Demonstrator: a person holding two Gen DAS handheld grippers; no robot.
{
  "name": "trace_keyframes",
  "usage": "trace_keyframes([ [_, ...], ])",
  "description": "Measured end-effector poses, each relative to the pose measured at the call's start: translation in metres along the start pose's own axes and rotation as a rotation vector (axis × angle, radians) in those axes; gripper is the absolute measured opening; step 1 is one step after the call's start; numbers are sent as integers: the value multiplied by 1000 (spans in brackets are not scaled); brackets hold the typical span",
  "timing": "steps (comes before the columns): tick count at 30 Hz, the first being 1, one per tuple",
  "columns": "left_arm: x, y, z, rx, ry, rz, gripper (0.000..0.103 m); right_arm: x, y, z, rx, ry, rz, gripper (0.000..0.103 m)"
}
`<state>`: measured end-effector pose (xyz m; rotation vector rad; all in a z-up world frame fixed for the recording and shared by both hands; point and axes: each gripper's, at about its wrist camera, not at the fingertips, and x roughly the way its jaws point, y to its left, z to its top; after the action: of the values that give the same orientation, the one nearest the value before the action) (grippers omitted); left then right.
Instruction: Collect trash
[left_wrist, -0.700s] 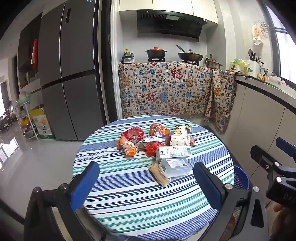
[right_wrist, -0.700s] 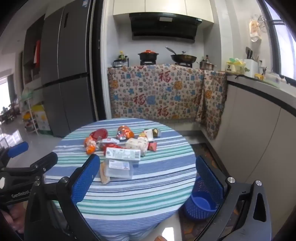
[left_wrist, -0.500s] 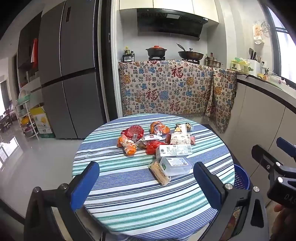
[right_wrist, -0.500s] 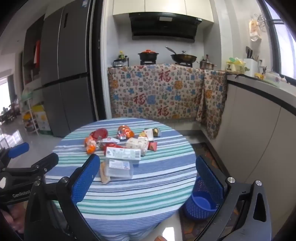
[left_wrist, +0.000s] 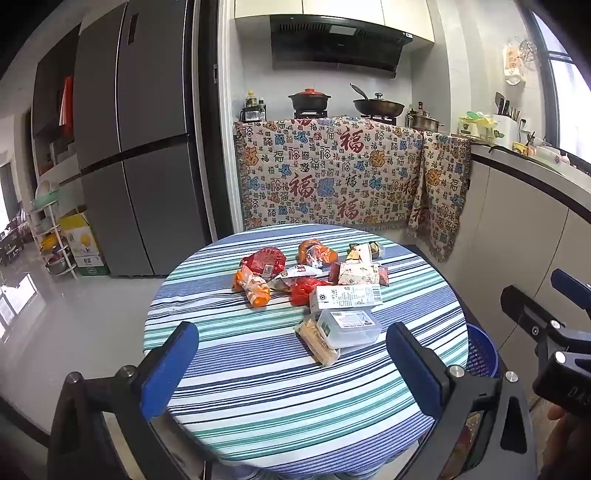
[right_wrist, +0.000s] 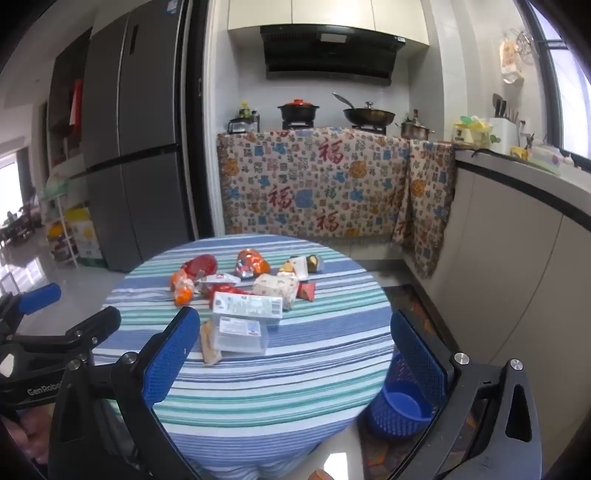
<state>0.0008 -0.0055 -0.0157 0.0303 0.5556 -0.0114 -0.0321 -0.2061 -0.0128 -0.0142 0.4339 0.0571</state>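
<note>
A pile of trash lies on the round striped table (left_wrist: 258, 391): a clear plastic box (left_wrist: 349, 326), a white carton (left_wrist: 345, 297), a tan wafer packet (left_wrist: 317, 341), orange wrappers (left_wrist: 252, 287) and a red packet (left_wrist: 264, 260). The same box (right_wrist: 240, 334) and carton (right_wrist: 247, 305) show in the right wrist view. My left gripper (left_wrist: 291, 367) is open and empty above the table's near edge. My right gripper (right_wrist: 291, 354) is open and empty, to the right of the left one. A blue mesh basket (right_wrist: 400, 404) stands on the floor right of the table.
A grey fridge (left_wrist: 129, 147) stands at the back left. A counter draped with a patterned cloth (left_wrist: 332, 177) carries pots at the back. A white cabinet run (left_wrist: 524, 229) lines the right side. A shelf rack (left_wrist: 48, 229) stands far left.
Both grippers have drifted slightly; the table and trash sit marginally lower and closer in the views. Nothing was taken hold of.
</note>
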Motion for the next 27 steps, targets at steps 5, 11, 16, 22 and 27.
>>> trace_keyframes([
  [5,0,0,1,-1,2,-1,103,0,1,-1,-3,-5,1,103],
  [11,-1,1,1,-1,3,-2,103,-1,3,-1,-5,-4,3,103],
  [16,-3,2,2,-1,4,0,103,-2,5,0,-10,-6,2,103],
  [22,-3,3,3,-1,5,-1,103,-2,8,-1,-14,-5,3,103],
  [27,-3,3,3,0,6,-1,103,-3,8,-1,-14,-5,4,103],
])
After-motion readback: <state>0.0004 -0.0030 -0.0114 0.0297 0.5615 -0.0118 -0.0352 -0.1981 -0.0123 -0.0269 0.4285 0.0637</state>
